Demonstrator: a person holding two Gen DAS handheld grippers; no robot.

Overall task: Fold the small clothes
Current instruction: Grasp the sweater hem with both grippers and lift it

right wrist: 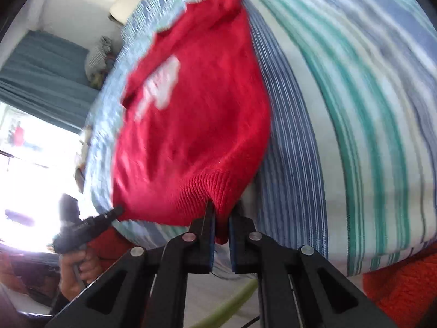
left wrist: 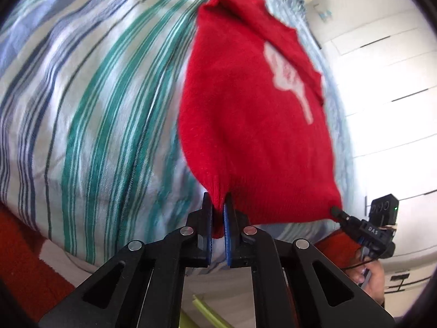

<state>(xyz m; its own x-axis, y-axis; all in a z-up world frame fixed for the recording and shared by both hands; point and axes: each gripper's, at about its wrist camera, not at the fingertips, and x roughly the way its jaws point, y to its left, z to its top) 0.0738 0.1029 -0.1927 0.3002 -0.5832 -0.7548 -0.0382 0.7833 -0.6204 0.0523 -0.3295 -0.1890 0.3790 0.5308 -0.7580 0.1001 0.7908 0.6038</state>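
A small red knitted sweater [left wrist: 245,125] with a white motif hangs over the striped bed cover [left wrist: 90,104]. My left gripper [left wrist: 217,213] is shut on one corner of its ribbed hem. My right gripper [right wrist: 221,218] is shut on the other hem corner of the sweater [right wrist: 196,125]. The sweater is stretched between the two grippers and lifted, with its far end trailing toward the bed. The right gripper also shows in the left wrist view [left wrist: 337,210], and the left gripper shows in the right wrist view [right wrist: 117,209].
The bed cover [right wrist: 341,109] has green, blue and white stripes. A red-orange towel [right wrist: 404,287] lies at the near edge of the bed. White wardrobe doors [left wrist: 387,82] stand to the right, teal curtains [right wrist: 46,82] and a bright window to the left.
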